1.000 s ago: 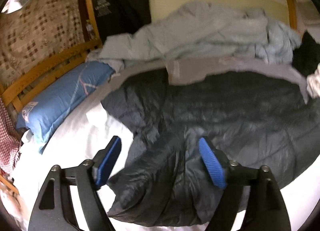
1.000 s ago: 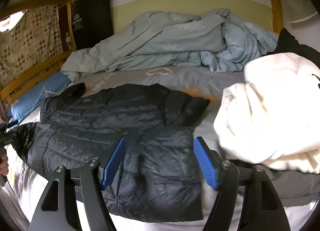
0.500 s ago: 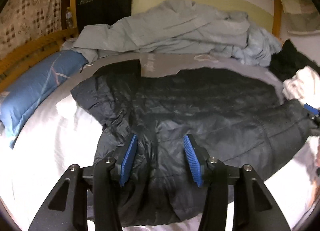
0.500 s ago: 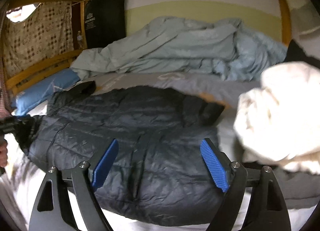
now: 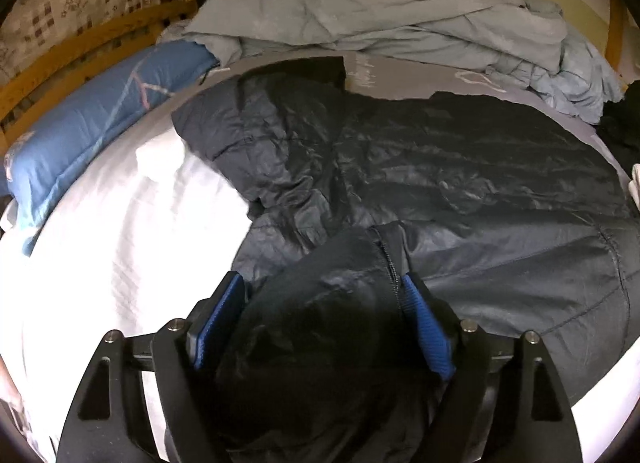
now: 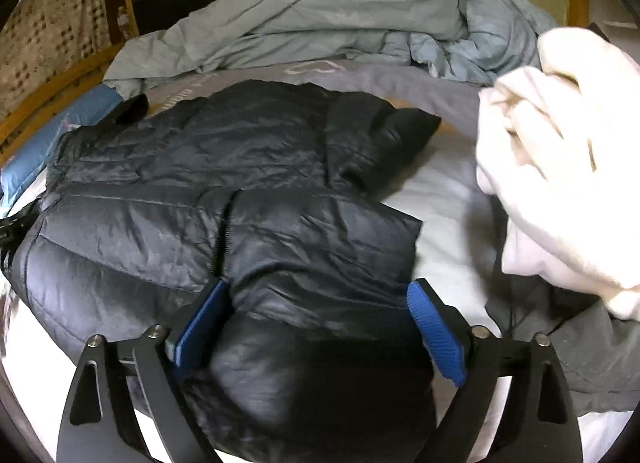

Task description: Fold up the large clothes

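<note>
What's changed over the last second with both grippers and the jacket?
Both grippers came down onto the black puffer jacket. The left gripper and right gripper have just been opening, with jacket fabric between the jaws, not pinched. Blue pillow and white garment unmoved.

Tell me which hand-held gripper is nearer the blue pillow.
Left. The left hand-held gripper straddles the black puffer jacket end nearest the blue pillow; the right hand-held gripper straddles the opposite end, beside the white garment.

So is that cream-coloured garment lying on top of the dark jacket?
No, the cream garment is heaped beside the dark jacket, apart from it on the bed.
</note>
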Action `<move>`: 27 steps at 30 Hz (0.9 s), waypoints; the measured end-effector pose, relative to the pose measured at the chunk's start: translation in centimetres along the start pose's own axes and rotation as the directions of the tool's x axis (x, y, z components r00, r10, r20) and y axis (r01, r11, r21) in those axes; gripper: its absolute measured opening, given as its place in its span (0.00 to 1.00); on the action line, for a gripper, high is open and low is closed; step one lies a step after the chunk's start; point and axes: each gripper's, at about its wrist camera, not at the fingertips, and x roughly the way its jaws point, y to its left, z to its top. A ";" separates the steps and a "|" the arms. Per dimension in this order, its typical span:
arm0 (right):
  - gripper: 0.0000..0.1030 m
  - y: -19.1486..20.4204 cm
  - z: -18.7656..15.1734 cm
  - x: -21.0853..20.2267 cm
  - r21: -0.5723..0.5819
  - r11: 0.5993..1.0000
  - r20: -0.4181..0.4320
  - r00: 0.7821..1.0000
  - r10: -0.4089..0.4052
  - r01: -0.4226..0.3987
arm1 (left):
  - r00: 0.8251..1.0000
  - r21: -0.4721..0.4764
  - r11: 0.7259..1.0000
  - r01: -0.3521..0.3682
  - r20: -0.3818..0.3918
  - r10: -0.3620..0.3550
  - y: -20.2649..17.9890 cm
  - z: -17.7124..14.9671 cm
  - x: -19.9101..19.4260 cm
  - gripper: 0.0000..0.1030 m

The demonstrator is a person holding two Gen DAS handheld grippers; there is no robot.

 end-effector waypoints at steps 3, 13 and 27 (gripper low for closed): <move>0.91 -0.1 0.1 -0.6 -0.002 0.999 0.020 0.999 -0.037 0.037 | 0.995 0.012 1.000 -0.014 0.099 0.012 -0.4 0.1 -2.5 0.77; 0.92 4.0 0.1 -7.4 -0.093 0.995 0.227 0.973 0.052 -0.031 | 0.942 0.032 0.965 0.259 0.211 -0.260 -3.3 -1.5 -7.6 0.77; 0.98 6.5 -2.5 -0.5 -0.115 0.990 -0.009 0.997 0.078 -0.078 | 0.969 0.219 0.946 0.240 0.009 -0.248 -10.5 -4.4 -2.6 0.80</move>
